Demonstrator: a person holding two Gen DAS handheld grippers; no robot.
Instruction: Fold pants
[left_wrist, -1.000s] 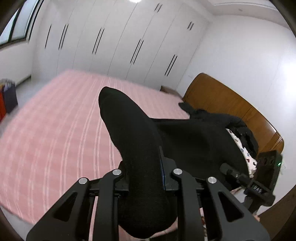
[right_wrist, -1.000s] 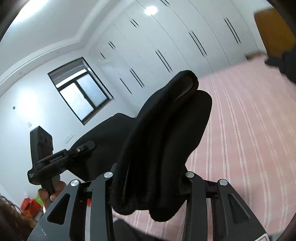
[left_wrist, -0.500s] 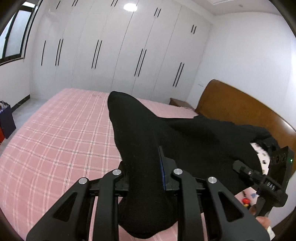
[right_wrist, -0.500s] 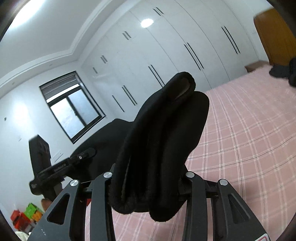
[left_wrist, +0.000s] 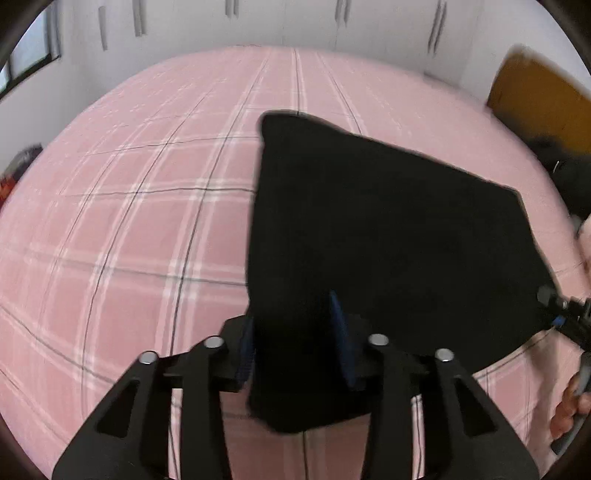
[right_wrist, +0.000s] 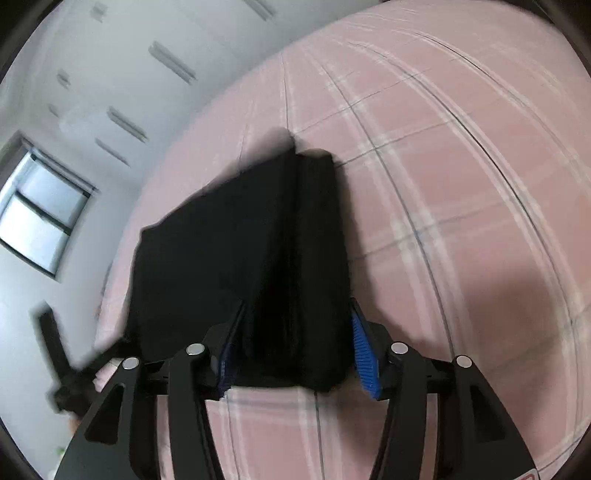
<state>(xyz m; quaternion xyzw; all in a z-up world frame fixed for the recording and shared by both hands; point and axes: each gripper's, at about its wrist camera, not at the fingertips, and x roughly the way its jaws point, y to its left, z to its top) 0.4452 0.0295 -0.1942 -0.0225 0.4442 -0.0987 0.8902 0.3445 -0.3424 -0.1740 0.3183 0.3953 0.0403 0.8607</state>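
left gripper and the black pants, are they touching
Touching. The left wrist view shows the left gripper with its blue pads closed on a bunched edge of the black pants.

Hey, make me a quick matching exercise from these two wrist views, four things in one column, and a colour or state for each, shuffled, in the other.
Things:
1. pants
2. bedspread
3. headboard
4. left gripper

Colour or state:
A. pink with a check pattern
B. brown wood
C. black, spread between both grippers
D. shut on cloth

Pairs: 1-C, 2-A, 3-B, 4-D
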